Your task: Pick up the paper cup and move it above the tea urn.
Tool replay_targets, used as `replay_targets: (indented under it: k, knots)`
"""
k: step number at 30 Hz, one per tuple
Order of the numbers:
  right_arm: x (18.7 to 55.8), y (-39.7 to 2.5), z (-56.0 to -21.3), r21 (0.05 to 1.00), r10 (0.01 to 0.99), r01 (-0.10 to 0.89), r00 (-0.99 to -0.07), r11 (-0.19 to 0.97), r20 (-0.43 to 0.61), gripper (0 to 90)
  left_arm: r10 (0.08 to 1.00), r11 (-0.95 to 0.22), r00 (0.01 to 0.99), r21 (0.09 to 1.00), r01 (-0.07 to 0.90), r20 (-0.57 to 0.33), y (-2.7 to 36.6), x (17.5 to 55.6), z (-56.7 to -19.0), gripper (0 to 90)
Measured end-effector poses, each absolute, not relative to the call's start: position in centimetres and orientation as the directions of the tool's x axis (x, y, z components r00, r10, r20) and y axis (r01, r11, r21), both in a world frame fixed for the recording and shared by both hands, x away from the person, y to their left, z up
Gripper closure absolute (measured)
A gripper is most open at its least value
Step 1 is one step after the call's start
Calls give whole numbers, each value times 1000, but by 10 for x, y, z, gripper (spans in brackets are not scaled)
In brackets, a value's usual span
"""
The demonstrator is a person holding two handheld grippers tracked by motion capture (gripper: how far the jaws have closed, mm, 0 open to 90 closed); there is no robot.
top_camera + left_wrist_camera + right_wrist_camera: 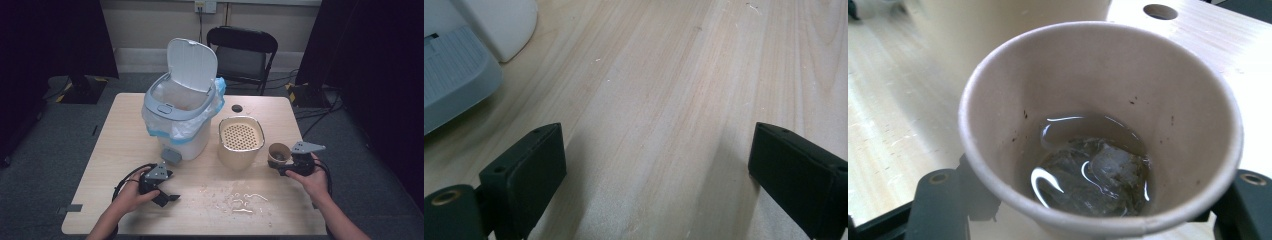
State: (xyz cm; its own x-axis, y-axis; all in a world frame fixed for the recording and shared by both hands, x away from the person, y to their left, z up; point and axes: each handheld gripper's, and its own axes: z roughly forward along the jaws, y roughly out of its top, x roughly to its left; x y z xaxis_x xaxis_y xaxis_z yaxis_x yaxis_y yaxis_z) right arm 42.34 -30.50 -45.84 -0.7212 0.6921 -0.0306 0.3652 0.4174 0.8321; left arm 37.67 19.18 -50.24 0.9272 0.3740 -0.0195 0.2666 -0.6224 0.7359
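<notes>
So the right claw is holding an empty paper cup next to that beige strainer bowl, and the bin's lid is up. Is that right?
Not quite: the paper cup is not empty. The right gripper view shows a wet tea bag and a little liquid at its bottom. The rest holds: the right claw grips it beside the strainer bowl, and the bin's lid is up.

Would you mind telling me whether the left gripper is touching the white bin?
Apart. In the high view the left gripper sits on the table below the bin, with bare wood between them; the left gripper view shows its open jaws over empty wood.
</notes>
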Motion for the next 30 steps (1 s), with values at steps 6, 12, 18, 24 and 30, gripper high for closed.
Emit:
replay_targets:
  k: [6,12,18,24,30]
  knots:
    - [436,-308,-450,839,699,355,-714,411,-41,305,374,-622,927,736,266,-19,192,377,-502,76]
    - [453,-311,-441,834,690,327,-719,444,-86,311,374,-623,927,735,269,-22,192,377,-502,74]
    - [464,-311,-435,835,694,319,-712,449,-102,312,372,-624,928,735,267,-22,192,377,-502,73]
    - [478,-309,-431,831,693,317,-712,457,-110,316,371,-624,928,734,266,-21,192,377,-502,72]
    - [489,-308,-429,826,699,313,-703,468,-130,319,369,-630,929,729,266,-20,192,377,-502,72]
